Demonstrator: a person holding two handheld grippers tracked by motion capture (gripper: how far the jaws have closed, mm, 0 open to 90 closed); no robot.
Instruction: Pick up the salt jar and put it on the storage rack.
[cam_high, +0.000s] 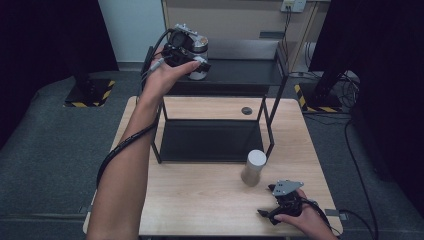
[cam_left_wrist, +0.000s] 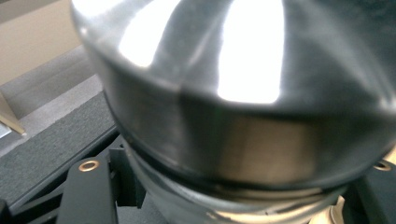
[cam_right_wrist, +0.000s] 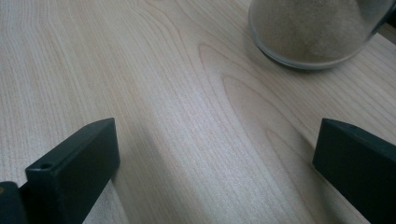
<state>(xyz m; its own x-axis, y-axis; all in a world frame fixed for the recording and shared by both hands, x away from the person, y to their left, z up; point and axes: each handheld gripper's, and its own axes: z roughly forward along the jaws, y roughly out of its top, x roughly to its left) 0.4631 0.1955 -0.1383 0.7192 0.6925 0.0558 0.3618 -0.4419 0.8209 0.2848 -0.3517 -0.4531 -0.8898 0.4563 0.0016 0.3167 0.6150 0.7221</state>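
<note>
A glass jar with a shiny metal lid (cam_high: 201, 48) stands on the top shelf (cam_high: 240, 71) of a black rack. My left gripper (cam_high: 196, 66) is raised to it, a jaw on each side of the glass, shut on it. In the left gripper view the lid (cam_left_wrist: 233, 93) looms very close. A second jar (cam_high: 253, 167) with a silver lid and sandy contents stands on the wooden table (cam_high: 200, 200) just before the rack. My right gripper (cam_high: 265, 201) rests open near the table's front right, with that jar's base (cam_right_wrist: 308, 32) ahead of its jaws (cam_right_wrist: 215, 163).
The rack's lower shelf (cam_high: 210, 140) is a dark tray on the table. A small round dark cap (cam_high: 247, 110) sits in the tabletop behind the rack. Grey carpet and black stands with striped bases (cam_high: 90, 95) surround the table.
</note>
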